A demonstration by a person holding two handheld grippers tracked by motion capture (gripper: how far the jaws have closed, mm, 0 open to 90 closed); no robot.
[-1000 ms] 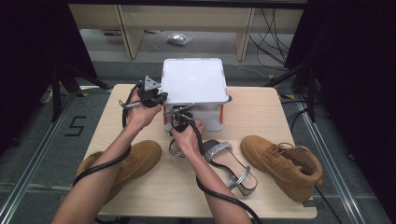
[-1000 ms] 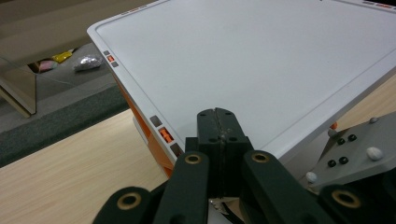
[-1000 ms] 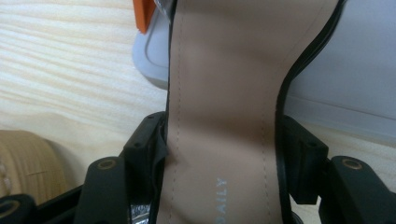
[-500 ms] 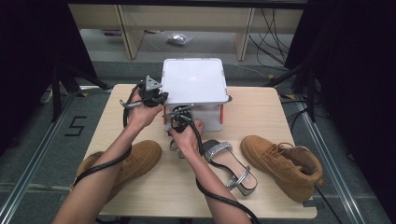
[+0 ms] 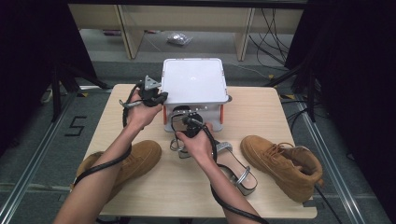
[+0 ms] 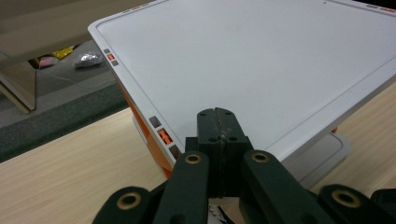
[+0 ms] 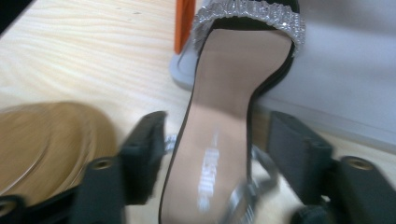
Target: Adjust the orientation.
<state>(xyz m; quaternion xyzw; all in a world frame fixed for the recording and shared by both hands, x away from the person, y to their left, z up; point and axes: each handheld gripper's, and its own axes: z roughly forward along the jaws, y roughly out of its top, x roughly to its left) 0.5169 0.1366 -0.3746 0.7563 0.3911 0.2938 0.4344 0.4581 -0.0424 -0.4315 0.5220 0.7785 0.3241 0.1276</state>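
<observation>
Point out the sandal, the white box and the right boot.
sandal (image 7: 219, 98), right gripper view, on the insole.
white box (image 5: 194, 81), high view, on the lid's middle.
right boot (image 5: 280, 161), high view, on the tan upper by the laces.

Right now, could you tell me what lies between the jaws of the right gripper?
The right gripper view shows the sandal, its insole facing up, lying between the open jaws of the right gripper. Gaps show on both sides, so the pads are not pressing on it.

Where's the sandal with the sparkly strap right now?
In the right gripper view the sandal lies between the right claw's open jaws, its toe strap against the white box, the tan boot left.
</observation>
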